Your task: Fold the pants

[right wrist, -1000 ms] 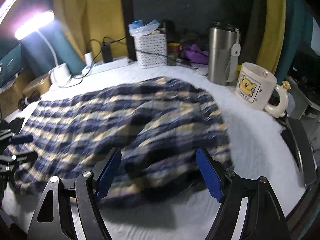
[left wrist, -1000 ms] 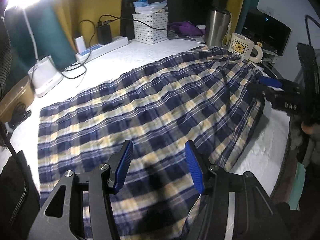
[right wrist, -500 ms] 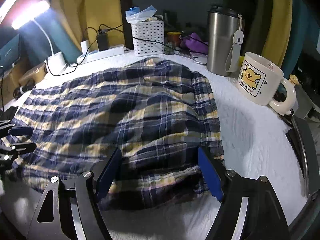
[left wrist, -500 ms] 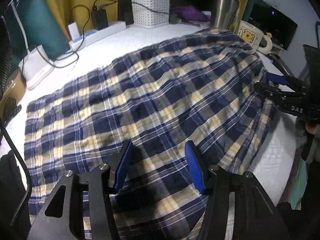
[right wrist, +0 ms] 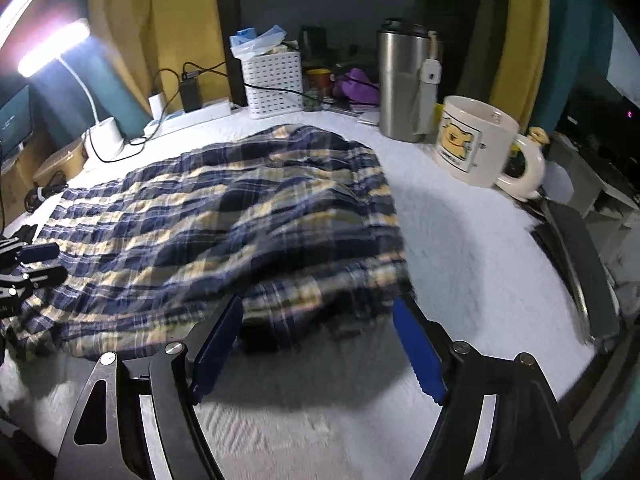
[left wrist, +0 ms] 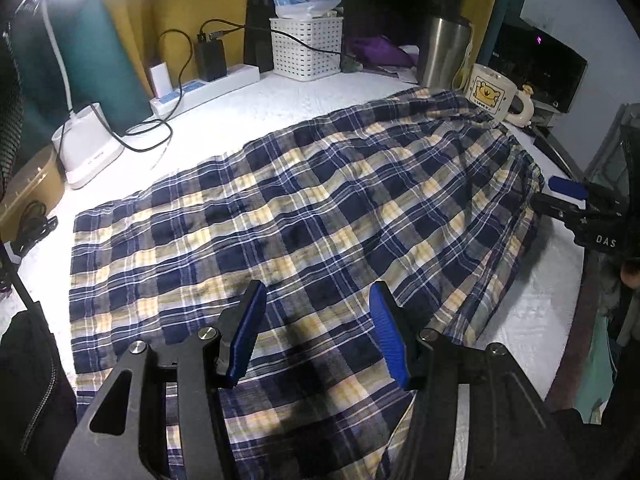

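The blue, yellow and white plaid pants [left wrist: 304, 208] lie spread across the white table [left wrist: 288, 100]. My left gripper [left wrist: 318, 320] hovers over their near part, open, with only flat cloth beneath its blue pads. Seen from the right wrist, the pants [right wrist: 240, 220] end in a rumpled edge right at my right gripper [right wrist: 316, 320]. That gripper is open wide and its pads do not press the cloth. The right gripper [left wrist: 572, 196] also shows at the pants' right end in the left wrist view. The left gripper [right wrist: 36, 260] shows at the far left.
A bear mug [right wrist: 476, 140] and a steel tumbler [right wrist: 404, 84] stand close behind the pants' right end. A white basket [left wrist: 306, 48], a power strip [left wrist: 204, 88] with cables and a lamp base [left wrist: 86, 144] line the back. A black bag [left wrist: 28, 380] sits at the left.
The right gripper has drawn back slightly, so more white table shows under it and the pants' edge now lies at its fingertips. The left gripper stays over the same patch, still open.
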The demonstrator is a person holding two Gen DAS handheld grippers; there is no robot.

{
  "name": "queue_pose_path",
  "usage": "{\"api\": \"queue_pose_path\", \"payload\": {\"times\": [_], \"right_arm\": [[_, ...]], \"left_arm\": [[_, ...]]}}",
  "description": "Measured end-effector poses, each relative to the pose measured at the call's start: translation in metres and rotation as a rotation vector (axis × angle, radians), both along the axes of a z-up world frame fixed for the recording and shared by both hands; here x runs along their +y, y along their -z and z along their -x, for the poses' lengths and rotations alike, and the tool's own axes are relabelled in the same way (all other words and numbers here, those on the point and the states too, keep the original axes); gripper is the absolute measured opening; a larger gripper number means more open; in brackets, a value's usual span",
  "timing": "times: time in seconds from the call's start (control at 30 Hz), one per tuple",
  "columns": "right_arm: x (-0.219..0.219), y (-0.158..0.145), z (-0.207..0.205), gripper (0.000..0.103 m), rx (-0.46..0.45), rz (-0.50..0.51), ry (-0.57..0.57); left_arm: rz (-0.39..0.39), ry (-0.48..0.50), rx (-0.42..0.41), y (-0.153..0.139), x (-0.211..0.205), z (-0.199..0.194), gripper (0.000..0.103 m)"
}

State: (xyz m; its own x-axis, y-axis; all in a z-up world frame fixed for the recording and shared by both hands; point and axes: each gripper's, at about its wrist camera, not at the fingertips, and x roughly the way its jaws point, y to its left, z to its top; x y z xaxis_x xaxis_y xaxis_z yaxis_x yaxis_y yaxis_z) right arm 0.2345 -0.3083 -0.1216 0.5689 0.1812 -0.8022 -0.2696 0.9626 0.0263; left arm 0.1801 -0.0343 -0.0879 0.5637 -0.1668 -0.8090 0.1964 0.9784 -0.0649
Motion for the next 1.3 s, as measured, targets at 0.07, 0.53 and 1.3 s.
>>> {"api": "queue_pose_path", "payload": {"times": [0.07, 0.53, 1.3], "right_arm": [[-0.002, -0.001, 0.004, 0.093, -0.003, 0.009, 0.015], [-0.006, 0.011, 0.007, 0.097, 0.108, -0.199, 0.073], [0.001, 0.032, -0.067, 0.103, 0.106, -0.417, 0.104]], "left_arm": [[0.008, -0.003, -0.005, -0.001, 0.004, 0.002, 0.054], [-0.021, -0.126, -0.031, -0.005, 0.066, 0.025, 0.053], [-0.074, -0.32, 0.035, 0.008, 0.123, 0.027, 0.054]]}}
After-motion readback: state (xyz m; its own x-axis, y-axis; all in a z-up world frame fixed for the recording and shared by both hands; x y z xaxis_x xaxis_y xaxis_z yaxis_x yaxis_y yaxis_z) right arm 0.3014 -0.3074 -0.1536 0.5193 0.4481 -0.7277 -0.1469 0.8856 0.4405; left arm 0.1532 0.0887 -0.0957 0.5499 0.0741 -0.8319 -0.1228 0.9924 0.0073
